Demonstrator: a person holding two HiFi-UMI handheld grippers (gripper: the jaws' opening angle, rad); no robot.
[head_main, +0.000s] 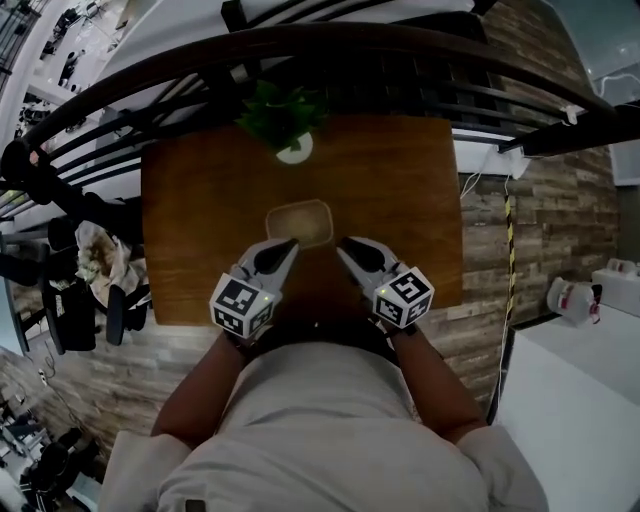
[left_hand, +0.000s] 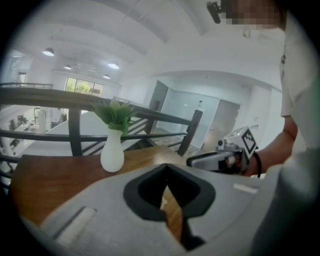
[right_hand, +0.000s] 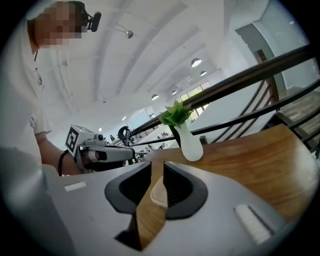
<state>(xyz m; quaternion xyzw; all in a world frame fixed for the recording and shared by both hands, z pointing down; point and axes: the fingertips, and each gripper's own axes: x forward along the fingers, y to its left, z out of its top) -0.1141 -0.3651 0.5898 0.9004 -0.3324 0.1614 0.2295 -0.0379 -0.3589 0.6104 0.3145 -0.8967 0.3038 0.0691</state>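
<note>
Shallow tan rounded-rectangular tray (head_main: 299, 222), long axis laid 9-to-3 on brown wooden table (head_main: 400, 200), is flanked at 7 by left gripper (head_main: 289, 244), jaws pressed together, empty, and at 5 by right gripper (head_main: 343, 244), jaws slightly parted, empty.

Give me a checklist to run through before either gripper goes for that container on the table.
1. Container lies flat on the wooden table, touched by neither gripper: ok.
2. Left gripper: jaw tips together, nothing held; too closed for a grasp: not ok.
3. Right gripper: jaws narrowly apart and empty, container rim visible beyond the gap: ok.
4. White vase with its plant stands upright behind the container, apart from it: ok.
5. Anything inside the container: cannot tell.
</note>
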